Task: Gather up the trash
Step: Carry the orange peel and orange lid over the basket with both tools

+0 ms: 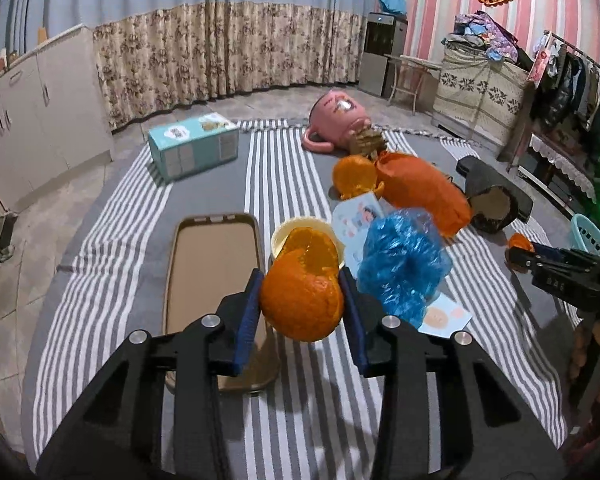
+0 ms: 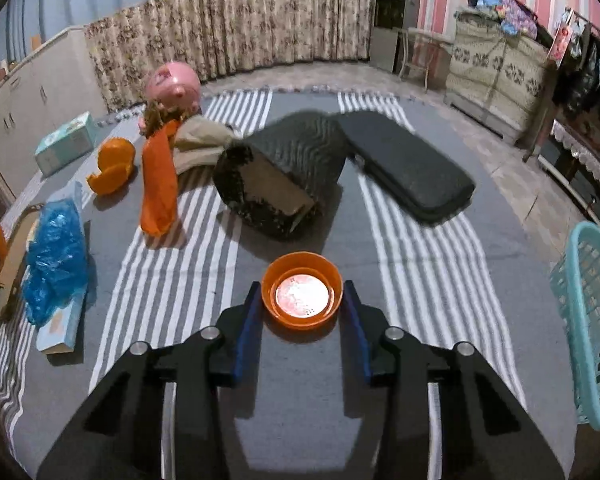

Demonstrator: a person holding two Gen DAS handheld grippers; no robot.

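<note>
My left gripper (image 1: 302, 280) is shut on a curled orange peel (image 1: 300, 308), held just above the striped mat. In the right wrist view my right gripper (image 2: 302, 294) is shut on a small orange cap (image 2: 300, 276) that sits on the mat, a blue pad against each side. The left wrist view shows that gripper (image 1: 518, 258) far right with something orange at its tips. Loose on the mat lie a crumpled blue plastic bag (image 1: 402, 264), an orange bag (image 1: 424, 196) and another peel (image 1: 354, 176).
A brown tray (image 1: 212, 272) lies left of the held peel, a pale cup (image 1: 288, 226) behind it. A teal basket (image 2: 592, 320) stands at the right edge. Ahead of the cap lie a black cushion block (image 2: 284, 172) and a black pad (image 2: 408, 168). A teal box (image 1: 194, 146) sits far left.
</note>
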